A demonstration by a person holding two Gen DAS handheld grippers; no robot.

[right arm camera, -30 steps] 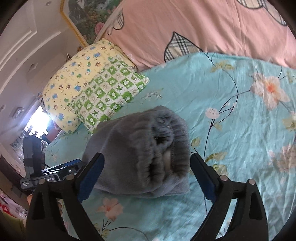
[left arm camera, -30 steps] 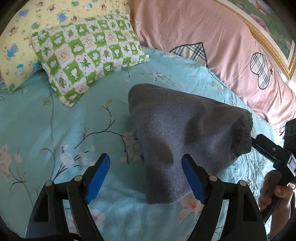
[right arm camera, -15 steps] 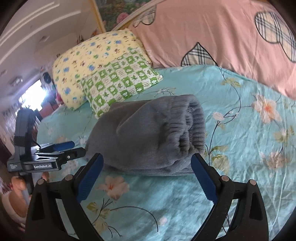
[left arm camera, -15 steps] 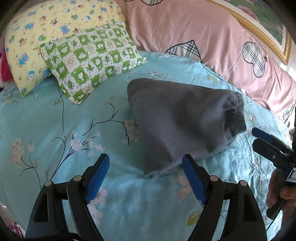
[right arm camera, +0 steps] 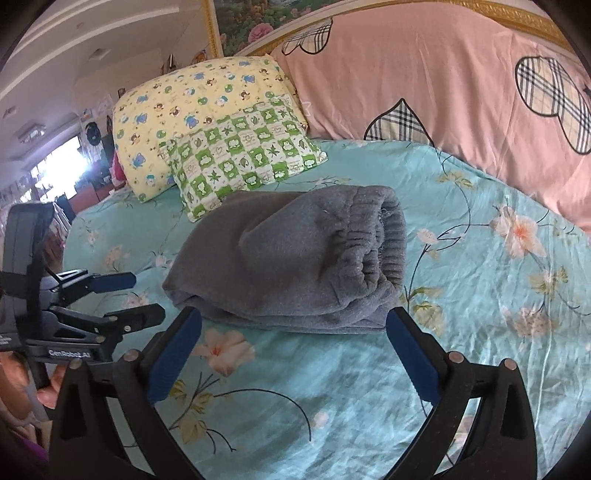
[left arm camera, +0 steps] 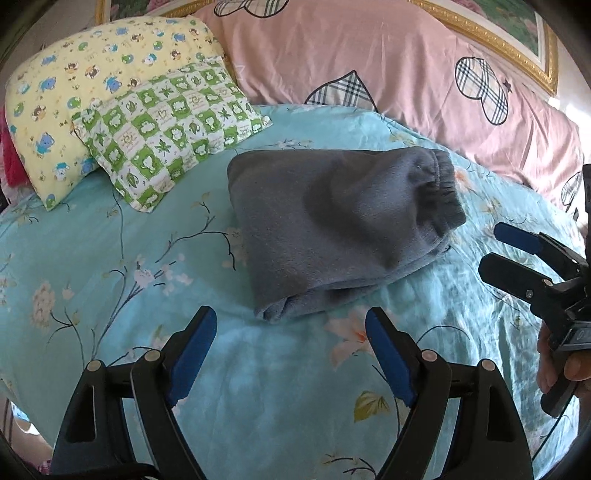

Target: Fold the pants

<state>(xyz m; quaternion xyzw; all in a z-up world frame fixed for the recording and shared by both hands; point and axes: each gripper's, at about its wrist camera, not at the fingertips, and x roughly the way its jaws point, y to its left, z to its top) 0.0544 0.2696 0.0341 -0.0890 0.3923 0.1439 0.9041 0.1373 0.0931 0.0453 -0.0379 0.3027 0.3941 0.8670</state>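
Note:
The grey fleece pants (left arm camera: 332,225) lie folded into a compact bundle on the turquoise floral bedsheet (left arm camera: 110,258), elastic waistband at the right end. They also show in the right wrist view (right arm camera: 295,266). My left gripper (left arm camera: 291,325) is open and empty, just in front of the bundle, clear of it. My right gripper (right arm camera: 293,325) is open and empty, in front of the bundle's waistband end. Each gripper shows in the other's view: the right one (left arm camera: 498,251) at the right edge, the left one (right arm camera: 142,295) at the left edge.
A green checked pillow (left arm camera: 166,133) lies on a yellow cartoon pillow (left arm camera: 74,92) behind the pants on the left. A pink quilt (left arm camera: 406,74) with plaid shapes runs along the back. A gold-framed picture (right arm camera: 266,22) hangs behind it.
Both grippers have drawn back and up from the folded pants, which now lie further from the fingers. The pants stay folded in place on the bed.

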